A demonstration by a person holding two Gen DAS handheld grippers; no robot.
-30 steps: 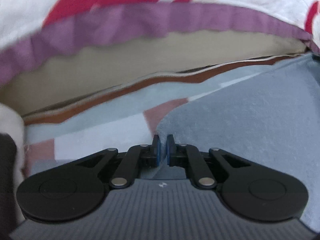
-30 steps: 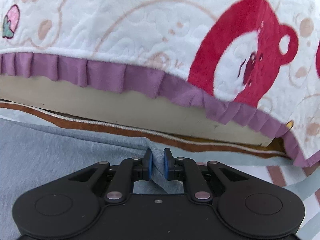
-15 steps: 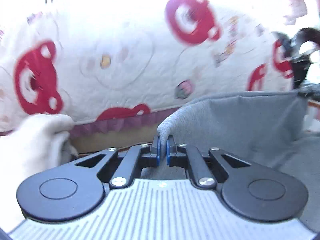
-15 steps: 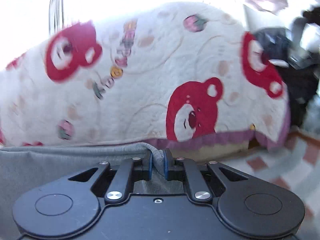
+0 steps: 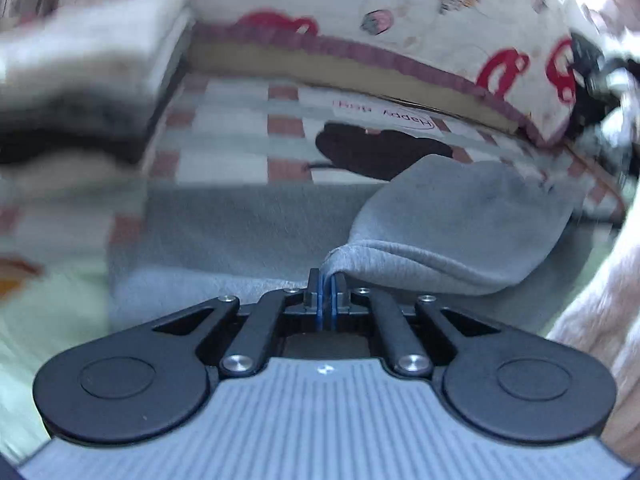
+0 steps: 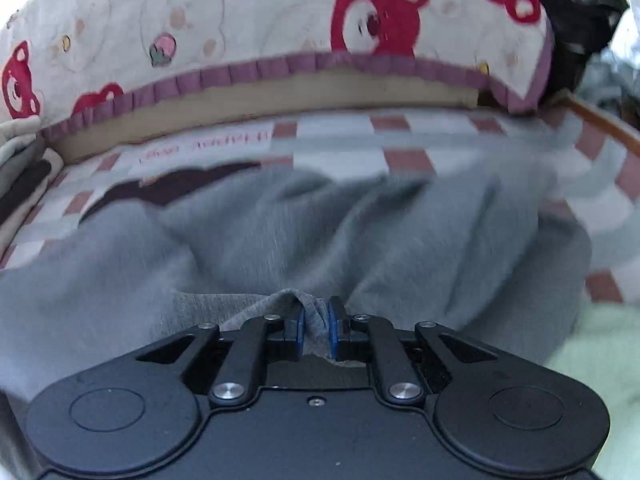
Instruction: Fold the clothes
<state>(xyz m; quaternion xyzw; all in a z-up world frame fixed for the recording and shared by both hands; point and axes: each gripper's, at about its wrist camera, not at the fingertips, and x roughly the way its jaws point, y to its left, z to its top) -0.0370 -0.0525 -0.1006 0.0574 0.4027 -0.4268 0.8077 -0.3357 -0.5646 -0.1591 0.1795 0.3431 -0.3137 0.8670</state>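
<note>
Left wrist: left gripper (image 5: 327,294) clamped on a hem of the grey garment (image 5: 460,216); cloth runs right from the jaws in a rolled fold, a flat layer lies beyond on the checked sheet (image 5: 240,136); bear quilt (image 5: 400,8) far, folded stack (image 5: 80,80) far left, blurred; half a second ago the garment hung raised against the quilt, now it is low over the sheet.

Right wrist: right gripper (image 6: 315,326) pinched on a bunched edge of the same garment (image 6: 320,224), which spreads rumpled over the sheet (image 6: 360,144) toward the quilt (image 6: 280,12); one second ago the camera sat close under the quilt's frill, now it sits back.

Handling: soft, light, limp fleece, sags between grips; hold at hems or corners.
</note>
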